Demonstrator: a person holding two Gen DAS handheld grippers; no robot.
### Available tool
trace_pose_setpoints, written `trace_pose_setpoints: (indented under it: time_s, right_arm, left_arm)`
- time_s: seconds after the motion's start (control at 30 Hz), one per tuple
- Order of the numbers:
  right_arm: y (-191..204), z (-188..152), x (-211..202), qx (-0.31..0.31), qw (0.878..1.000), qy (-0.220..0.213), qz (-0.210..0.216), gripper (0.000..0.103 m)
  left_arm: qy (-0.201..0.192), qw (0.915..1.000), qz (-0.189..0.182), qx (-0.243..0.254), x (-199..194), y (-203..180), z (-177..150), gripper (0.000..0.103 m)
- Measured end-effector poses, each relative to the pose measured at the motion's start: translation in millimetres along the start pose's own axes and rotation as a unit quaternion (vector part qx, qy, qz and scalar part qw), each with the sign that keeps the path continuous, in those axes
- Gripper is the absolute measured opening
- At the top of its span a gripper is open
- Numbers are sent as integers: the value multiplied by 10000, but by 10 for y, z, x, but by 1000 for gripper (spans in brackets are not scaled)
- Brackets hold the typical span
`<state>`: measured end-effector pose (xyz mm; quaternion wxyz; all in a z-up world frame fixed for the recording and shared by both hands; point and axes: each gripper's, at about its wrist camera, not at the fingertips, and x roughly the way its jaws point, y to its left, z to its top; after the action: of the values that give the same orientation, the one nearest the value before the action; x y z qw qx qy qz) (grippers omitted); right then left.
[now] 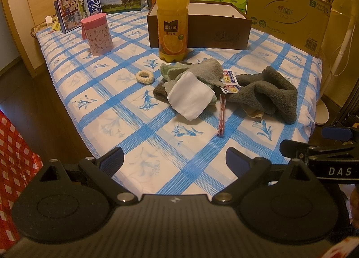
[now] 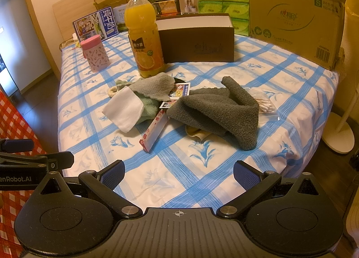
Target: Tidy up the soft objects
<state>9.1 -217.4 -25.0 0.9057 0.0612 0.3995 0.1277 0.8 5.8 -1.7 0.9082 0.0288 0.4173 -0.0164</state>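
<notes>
A pile of soft cloths lies mid-table: a white folded cloth (image 1: pixel 190 96) (image 2: pixel 124 109), a grey-green cloth (image 1: pixel 206 69) (image 2: pixel 152 87) over a light green one, and a dark grey towel (image 1: pixel 267 91) (image 2: pixel 215 109) to the right. A cream hair ring (image 1: pixel 144 76) lies left of the pile. My left gripper (image 1: pixel 175 161) is open and empty, near the table's front edge, well short of the pile. My right gripper (image 2: pixel 179 175) is open and empty too, at the front edge below the dark towel.
An orange juice bottle (image 1: pixel 172 15) (image 2: pixel 143 33), a pink cup (image 1: pixel 97 33) (image 2: pixel 94 56) and an open brown box (image 1: pixel 202 31) (image 2: pixel 197 42) stand behind the pile. Cartons and tissue packs line the back. A flat red-white packet (image 2: pixel 153 131), cards and cotton swabs (image 2: pixel 265 102) lie among the cloths.
</notes>
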Motion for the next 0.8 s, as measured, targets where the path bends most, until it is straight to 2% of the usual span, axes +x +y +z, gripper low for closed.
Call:
trace_pose_setpoints:
  time_s: [0.3, 0.47, 0.6, 0.8]
  right_arm:
    - [126, -22, 38, 11, 10000, 16, 13, 103]
    - [-6, 28, 136, 40, 10000, -77, 24, 103]
    - [-129, 55, 155, 92, 9993, -352, 25, 102]
    - [-318, 124, 268, 47, 9988, -469, -122, 102]
  left_arm:
    - [12, 10000, -8, 4, 31, 11, -21, 97]
    - [14, 10000, -31, 6, 91, 20, -6, 97]
    - [11, 10000, 21, 13, 230, 0, 46, 97]
    - [113, 9999, 62, -27, 362, 59, 120, 96]
